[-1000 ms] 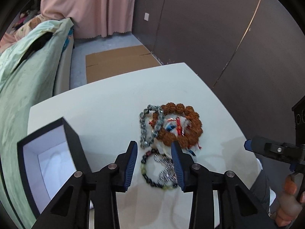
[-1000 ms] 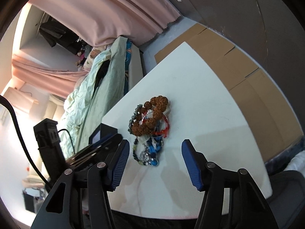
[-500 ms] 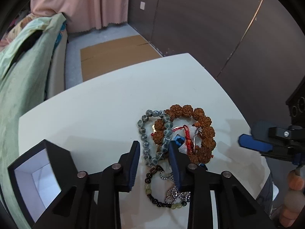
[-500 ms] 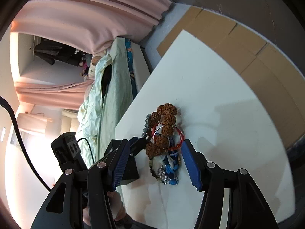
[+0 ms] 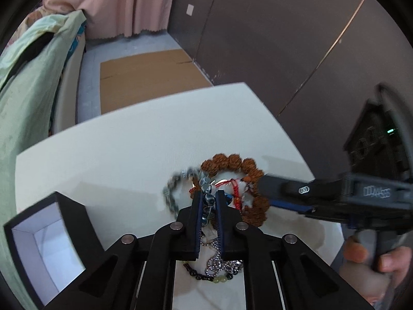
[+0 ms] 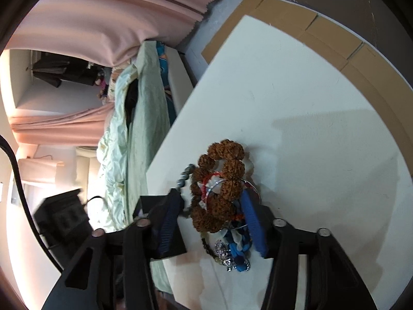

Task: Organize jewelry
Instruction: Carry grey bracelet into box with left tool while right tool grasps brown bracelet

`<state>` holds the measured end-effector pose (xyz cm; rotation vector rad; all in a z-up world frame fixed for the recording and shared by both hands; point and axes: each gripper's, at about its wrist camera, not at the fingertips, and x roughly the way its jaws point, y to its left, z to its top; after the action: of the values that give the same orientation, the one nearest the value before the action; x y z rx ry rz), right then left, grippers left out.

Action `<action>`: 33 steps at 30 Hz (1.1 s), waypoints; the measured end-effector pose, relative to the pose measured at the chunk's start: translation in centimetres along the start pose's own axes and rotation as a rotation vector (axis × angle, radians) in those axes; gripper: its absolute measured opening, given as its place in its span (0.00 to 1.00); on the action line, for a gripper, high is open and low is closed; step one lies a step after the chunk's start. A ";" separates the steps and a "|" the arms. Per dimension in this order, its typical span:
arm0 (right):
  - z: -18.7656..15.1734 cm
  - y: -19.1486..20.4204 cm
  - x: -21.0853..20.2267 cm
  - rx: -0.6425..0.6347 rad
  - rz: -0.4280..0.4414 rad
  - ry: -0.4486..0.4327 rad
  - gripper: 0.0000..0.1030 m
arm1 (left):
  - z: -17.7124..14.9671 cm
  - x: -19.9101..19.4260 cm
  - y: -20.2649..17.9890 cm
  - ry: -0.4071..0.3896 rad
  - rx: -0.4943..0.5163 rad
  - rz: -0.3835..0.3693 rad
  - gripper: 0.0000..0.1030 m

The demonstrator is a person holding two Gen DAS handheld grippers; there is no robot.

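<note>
A heap of jewelry lies on the white table (image 5: pixel 129 155). My left gripper (image 5: pixel 207 201) is closing, its pads pressed on the grey bead bracelet (image 5: pixel 169 193), whose free loop blurs to the left. The brown seed-bead bracelet (image 5: pixel 232 160) rings red cords (image 5: pixel 235 186). My right gripper (image 5: pixel 268 192) reaches in from the right. In the right wrist view that gripper (image 6: pixel 210 217) is closing with the brown bracelet (image 6: pixel 227 170) between its fingers, the left pad (image 6: pixel 167 219) apart from it. A silver chain (image 5: pixel 222 263) and dark beads (image 5: pixel 196 275) lie under my left gripper.
An open black box (image 5: pixel 44 248) with a white inside stands at the table's left. A bed with a green cover (image 5: pixel 25 77) runs along the left, and flat cardboard (image 5: pixel 144 77) lies on the floor beyond the table. A hand (image 5: pixel 366 266) holds the right gripper.
My left gripper has closed onto the grey beads and pulled that bracelet out of shape. The right gripper has come in to the heap and narrowed around the brown bracelet.
</note>
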<state>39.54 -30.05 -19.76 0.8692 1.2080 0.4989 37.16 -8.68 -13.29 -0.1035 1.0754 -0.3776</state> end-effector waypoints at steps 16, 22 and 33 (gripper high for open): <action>0.2 -0.1 -0.6 0.007 -0.039 0.018 0.51 | -0.7 -6.3 1.3 -0.119 -0.048 -0.007 0.10; 0.2 0.1 0.0 0.010 -0.023 -0.001 0.58 | -1.8 -8.5 2.2 -0.153 -0.067 -0.010 0.10; 0.8 0.8 0.2 -0.001 -0.052 -0.025 0.20 | -3.0 -12.9 4.8 -0.228 -0.115 0.004 0.10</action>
<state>40.48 -29.64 -19.15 0.8391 1.2042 0.4447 30.37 0.59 -5.20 -0.2409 0.8710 -0.2924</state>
